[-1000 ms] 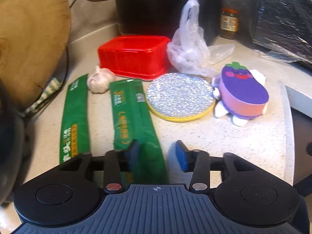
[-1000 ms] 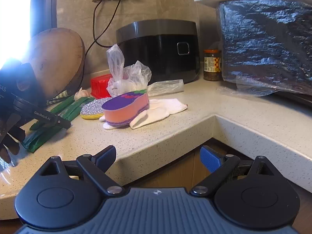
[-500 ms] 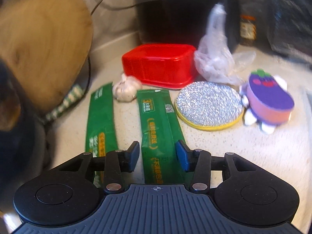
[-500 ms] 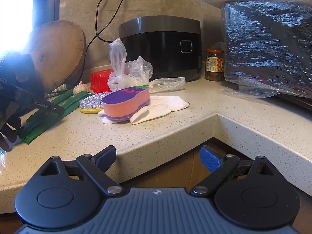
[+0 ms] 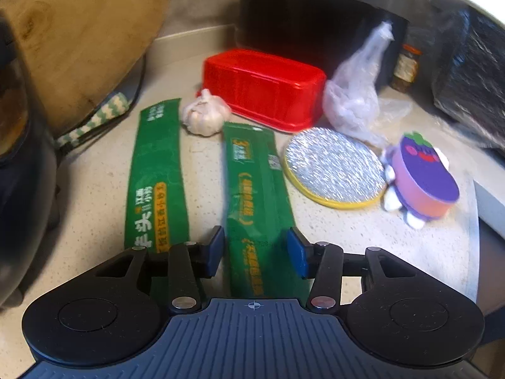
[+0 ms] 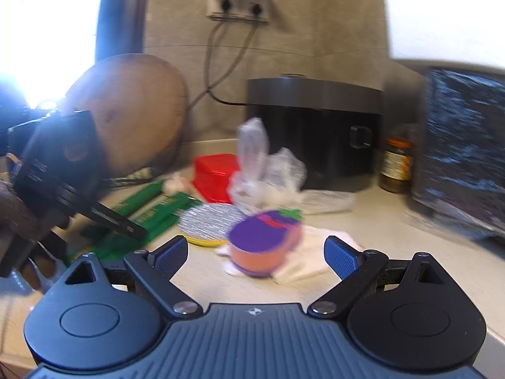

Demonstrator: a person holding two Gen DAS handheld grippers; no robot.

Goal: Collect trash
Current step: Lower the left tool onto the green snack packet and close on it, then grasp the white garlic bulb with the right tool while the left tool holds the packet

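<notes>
The left hand-held gripper (image 5: 255,249) sits low over the speckled worktop (image 5: 347,233), its blue pads spread to either side of a green wrapper (image 5: 257,195) that lies flat between them; whether the pads touch it cannot be told. A second green wrapper (image 5: 156,177) lies flat just to its left, apart from it. Beyond them are a garlic bulb (image 5: 205,115), a silver pad (image 5: 334,167) with a yellow rim, and a purple sponge (image 5: 424,178) to the right. Farther back stand a red box (image 5: 263,88) and a crumpled clear bag (image 5: 353,101), with a black cooker (image 5: 315,22) behind. The right hand-held gripper (image 6: 255,257) is spread wide and holds nothing, hovering near the worktop edge with the sponge beyond its pads.
</notes>
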